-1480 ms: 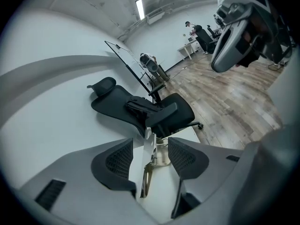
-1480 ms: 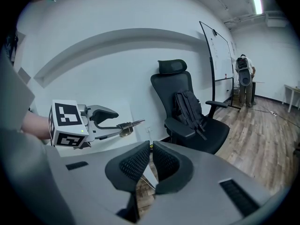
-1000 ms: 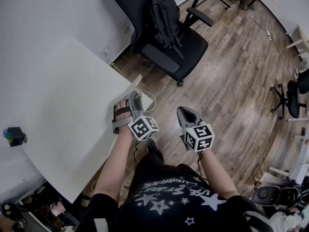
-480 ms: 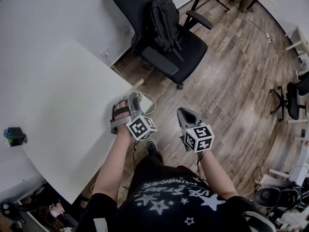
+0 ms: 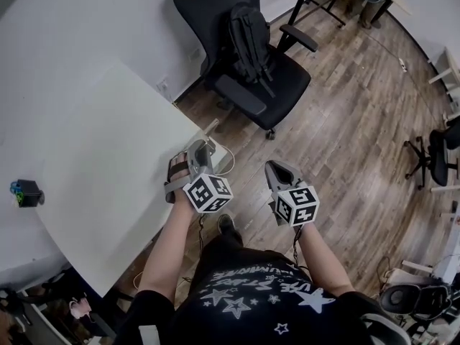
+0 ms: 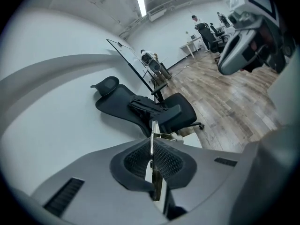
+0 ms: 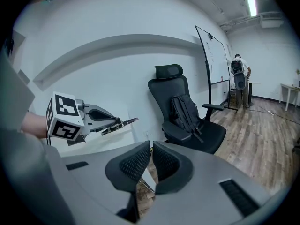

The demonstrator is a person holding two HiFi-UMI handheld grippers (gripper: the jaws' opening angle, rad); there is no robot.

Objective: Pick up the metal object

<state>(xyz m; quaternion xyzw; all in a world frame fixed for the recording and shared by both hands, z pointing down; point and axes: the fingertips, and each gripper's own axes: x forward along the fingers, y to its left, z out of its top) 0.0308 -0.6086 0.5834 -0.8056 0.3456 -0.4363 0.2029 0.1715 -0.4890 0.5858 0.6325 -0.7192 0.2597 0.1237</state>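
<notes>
Left gripper [image 5: 202, 146] has risen beside white table [image 5: 108, 164] — wood floor [image 5: 345, 121] beyond.

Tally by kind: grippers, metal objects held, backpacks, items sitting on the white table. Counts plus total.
Grippers: 2 (left gripper, right gripper)
Metal object: 1, clamped in the left gripper
Backpack: 1, on the black chair
Small black box on the white table: 1
Total: 5
</notes>
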